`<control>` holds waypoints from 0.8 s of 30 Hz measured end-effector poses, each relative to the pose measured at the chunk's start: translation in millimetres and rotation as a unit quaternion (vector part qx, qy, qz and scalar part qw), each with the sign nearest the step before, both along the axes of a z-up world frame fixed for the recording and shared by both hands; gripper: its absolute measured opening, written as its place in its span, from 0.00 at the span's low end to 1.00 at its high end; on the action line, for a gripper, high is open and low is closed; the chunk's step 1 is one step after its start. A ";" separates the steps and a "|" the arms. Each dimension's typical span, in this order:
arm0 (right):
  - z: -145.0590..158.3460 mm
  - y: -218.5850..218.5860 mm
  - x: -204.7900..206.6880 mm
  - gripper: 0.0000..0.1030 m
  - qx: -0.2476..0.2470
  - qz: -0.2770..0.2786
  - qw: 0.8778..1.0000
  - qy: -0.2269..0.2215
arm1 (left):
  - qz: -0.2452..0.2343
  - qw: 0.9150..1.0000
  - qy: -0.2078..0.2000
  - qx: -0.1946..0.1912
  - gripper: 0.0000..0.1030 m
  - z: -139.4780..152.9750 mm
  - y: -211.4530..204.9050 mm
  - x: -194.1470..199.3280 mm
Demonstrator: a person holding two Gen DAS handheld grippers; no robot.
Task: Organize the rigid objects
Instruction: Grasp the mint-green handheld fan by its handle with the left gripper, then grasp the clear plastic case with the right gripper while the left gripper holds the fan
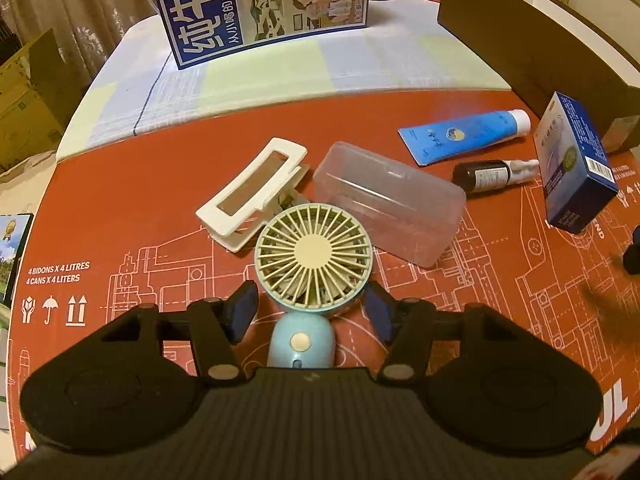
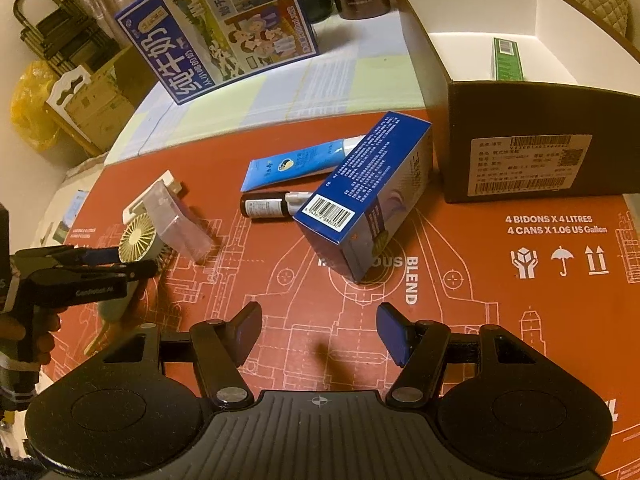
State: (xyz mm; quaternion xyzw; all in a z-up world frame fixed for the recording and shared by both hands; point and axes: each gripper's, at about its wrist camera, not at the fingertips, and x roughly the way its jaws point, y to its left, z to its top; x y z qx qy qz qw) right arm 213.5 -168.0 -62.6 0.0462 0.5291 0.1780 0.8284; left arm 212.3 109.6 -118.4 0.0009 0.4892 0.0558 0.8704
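Observation:
A small blue hand fan [image 1: 314,256] with a cream grille lies on the red mat [image 1: 120,200]. My left gripper [image 1: 310,304] is around the base of the fan's head, with its blue pads against both sides. The right wrist view shows the same gripper [image 2: 108,260] at the left, held by a hand, with the fan [image 2: 138,242] between its fingers. My right gripper [image 2: 318,332] stands open over bare mat, just short of a blue carton [image 2: 372,204]. A clear plastic case [image 1: 388,204] and a white clip [image 1: 252,192] lie right behind the fan.
A blue tube [image 1: 464,134] and a dark bottle [image 1: 488,176] lie beside the blue carton [image 1: 576,168]. A dark open box [image 2: 520,128] at the right back holds a green pack [image 2: 507,58]. A big milk carton [image 1: 256,4] stands at the back.

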 end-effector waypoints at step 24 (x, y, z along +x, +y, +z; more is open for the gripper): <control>6.8 81.7 -2.1 0.59 0.033 0.169 0.983 -0.065 | 0.058 0.998 -0.030 0.011 0.47 20.5 27.6 -57.9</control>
